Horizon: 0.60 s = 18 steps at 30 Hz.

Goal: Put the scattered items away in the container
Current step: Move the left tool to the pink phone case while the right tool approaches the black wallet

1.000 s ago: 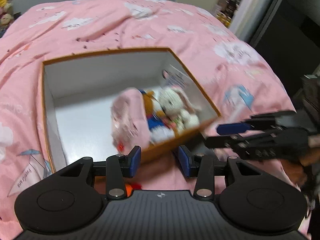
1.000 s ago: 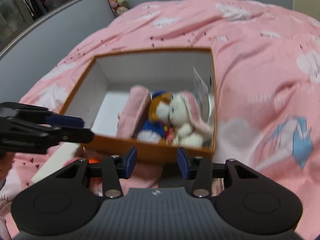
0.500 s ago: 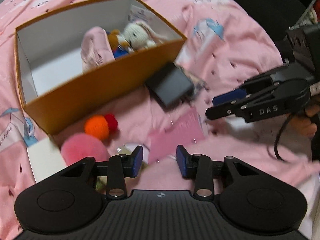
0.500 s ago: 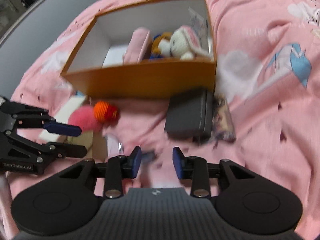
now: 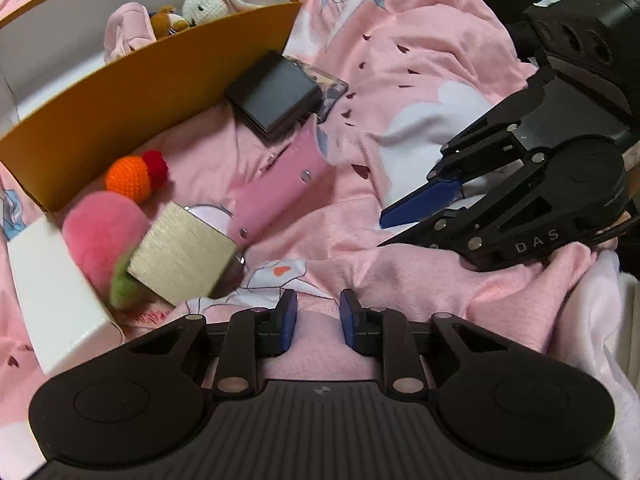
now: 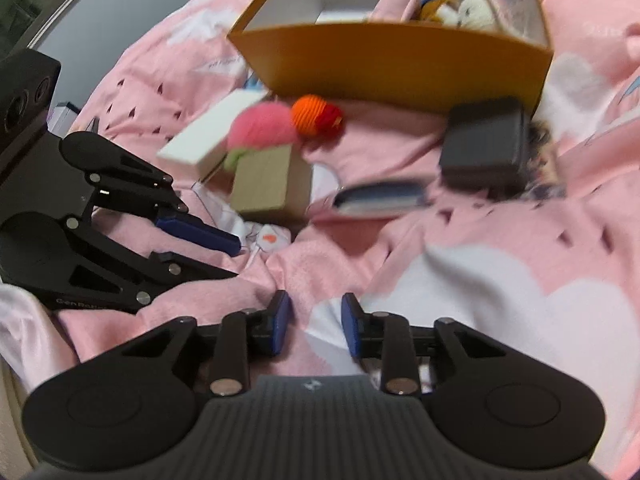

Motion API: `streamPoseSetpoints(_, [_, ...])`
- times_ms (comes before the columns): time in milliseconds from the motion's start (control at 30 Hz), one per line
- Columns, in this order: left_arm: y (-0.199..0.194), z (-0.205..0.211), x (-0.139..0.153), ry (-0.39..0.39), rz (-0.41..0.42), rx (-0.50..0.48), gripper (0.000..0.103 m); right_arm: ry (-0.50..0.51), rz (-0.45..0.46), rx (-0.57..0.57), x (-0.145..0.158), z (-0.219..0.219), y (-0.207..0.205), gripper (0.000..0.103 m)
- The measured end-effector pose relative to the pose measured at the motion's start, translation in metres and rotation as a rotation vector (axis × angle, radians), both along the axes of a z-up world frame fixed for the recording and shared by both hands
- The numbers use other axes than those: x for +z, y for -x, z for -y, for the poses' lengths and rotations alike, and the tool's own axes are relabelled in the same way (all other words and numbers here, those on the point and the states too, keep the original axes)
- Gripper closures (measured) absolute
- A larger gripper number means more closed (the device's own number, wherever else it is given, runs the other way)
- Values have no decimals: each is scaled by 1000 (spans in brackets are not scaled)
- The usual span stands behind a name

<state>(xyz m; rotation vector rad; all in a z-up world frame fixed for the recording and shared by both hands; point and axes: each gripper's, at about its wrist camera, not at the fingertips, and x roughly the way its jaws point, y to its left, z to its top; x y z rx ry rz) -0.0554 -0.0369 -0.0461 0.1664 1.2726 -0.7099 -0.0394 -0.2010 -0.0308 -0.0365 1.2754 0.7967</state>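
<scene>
Inside the orange cardboard box (image 5: 152,80) on the pink bed (image 5: 420,56), three soft toys are already stowed — left outside by its near wall are a crocheted orange ball (image 5: 128,176), pink plush (image 5: 100,232), gold block (image 5: 180,252), pink wallet (image 5: 276,184) and black case (image 5: 276,96). The left gripper (image 5: 318,320) and right gripper (image 6: 316,320) are closing, nothing between them.

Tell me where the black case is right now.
The black case lies on the pink bedding outside the orange box, against its near right corner in the left wrist view, just above the pink wallet.
</scene>
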Motion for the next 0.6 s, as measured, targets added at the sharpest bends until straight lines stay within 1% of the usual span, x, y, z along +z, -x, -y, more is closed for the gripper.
streamPoseSetpoints(200, [1, -3, 2, 5, 13, 36, 78, 4, 3, 13, 2, -1, 1, 71])
streamPoseSetpoints(367, [-8, -12, 6, 26, 25, 117, 76, -3, 3, -10, 1, 2, -5, 71])
streamPoseSetpoints(433, [-11, -16, 9, 31, 41, 147, 73, -6, 12, -28, 4, 5, -9, 69])
streamPoseSetpoints(500, [-15, -21, 13, 38, 60, 174, 69, -9, 29, -43, 8, 8, -13, 67])
streamPoseSetpoints(533, [-18, -23, 15, 37, 73, 185, 68, -6, 45, -48, 10, 8, -15, 64])
streamPoseSetpoints(600, [-22, -23, 19, 24, 106, 186, 67, -1, 80, -54, 16, 9, -20, 62])
